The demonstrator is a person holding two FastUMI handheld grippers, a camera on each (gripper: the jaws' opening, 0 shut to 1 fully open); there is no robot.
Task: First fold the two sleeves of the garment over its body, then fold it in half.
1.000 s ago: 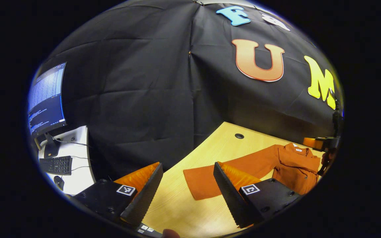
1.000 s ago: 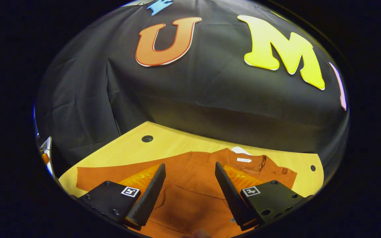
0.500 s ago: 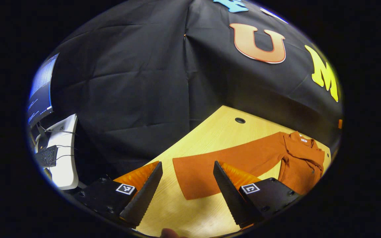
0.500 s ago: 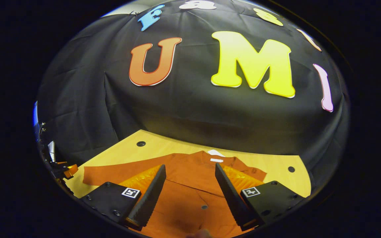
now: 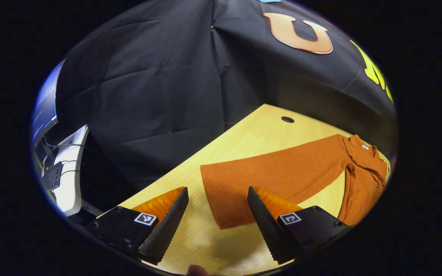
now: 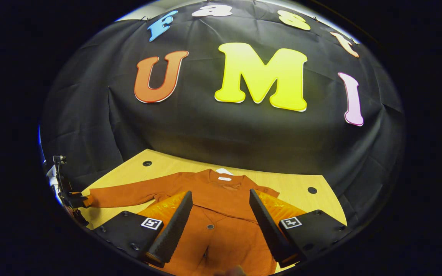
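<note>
Lying flat on the light wooden tabletop: an orange button-front garment, collar toward the far edge by the black cloth wall, hem toward the near edge, so with the body's long axis running far to near. Seen in the left gripper view: one long sleeve stretched straight out from the shoulder toward the tabletop's left end, its long axis along the tabletop's length, flared cuff lying flat near the left edge, not folded over the body. Beyond that left edge, a white side desk with a keyboard and a monitor. Left gripper low over the near-left part of the tabletop, aimed forward and slightly down at the cuff, jaws wide apart, holding nothing, cuff end between and just ahead of them; contact with the cloth not clear. In the right gripper view: same sleeve reaching toward the left edge, the other gripper small at its cuff end. Right gripper hovering above the garment's body, pointed toward the collar and far edge, jaws spread wide with nothing between them but the buttoned front below. Round cable holes at the far-left and far-right of the tabletop. Right sleeve's lie hard to tell behind the right finger.
</note>
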